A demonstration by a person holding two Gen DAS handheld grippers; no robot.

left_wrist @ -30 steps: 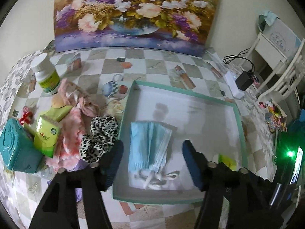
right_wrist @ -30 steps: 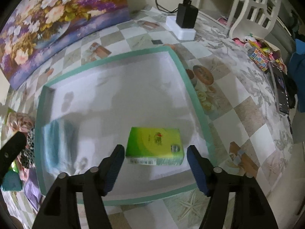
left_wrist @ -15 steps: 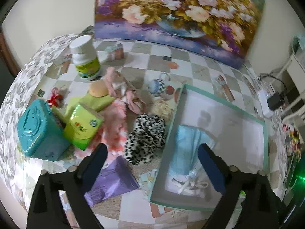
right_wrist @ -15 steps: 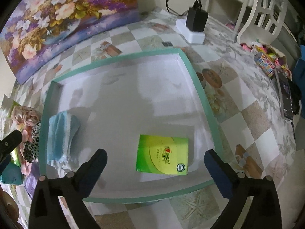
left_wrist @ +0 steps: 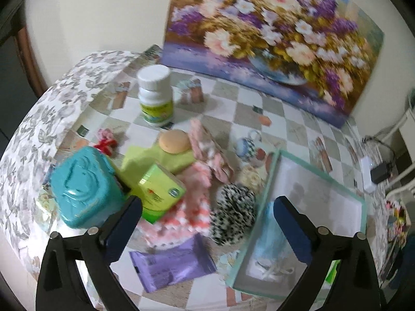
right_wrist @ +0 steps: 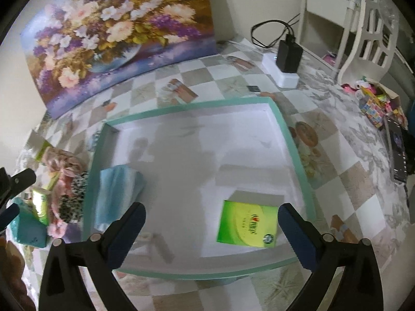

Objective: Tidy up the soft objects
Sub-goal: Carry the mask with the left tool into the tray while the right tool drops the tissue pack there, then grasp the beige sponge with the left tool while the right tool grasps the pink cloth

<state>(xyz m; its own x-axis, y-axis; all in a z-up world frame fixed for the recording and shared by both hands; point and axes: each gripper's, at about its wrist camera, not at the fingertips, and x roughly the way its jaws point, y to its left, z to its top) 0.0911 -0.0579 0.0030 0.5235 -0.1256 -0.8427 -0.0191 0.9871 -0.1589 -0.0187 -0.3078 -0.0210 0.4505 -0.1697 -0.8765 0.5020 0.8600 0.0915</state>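
Both tongs, left (left_wrist: 207, 213) and right (right_wrist: 211, 220), have just spread wide, empty. Next, probably: centre the left on the black-and-white spotted fabric scrunchie (left_wrist: 233, 213), lower, squeeze gently, carry to the teal-rimmed white tray (right_wrist: 295, 155).

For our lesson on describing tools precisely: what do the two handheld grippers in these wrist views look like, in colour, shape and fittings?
The left gripper and right gripper look alike. Each has two black, angular arms that spread in a V, each ending in a flat dark-blue finger pad. Small round silver fasteners sit at the arm joints. No cables, markings, hands or sleeves show in either view.
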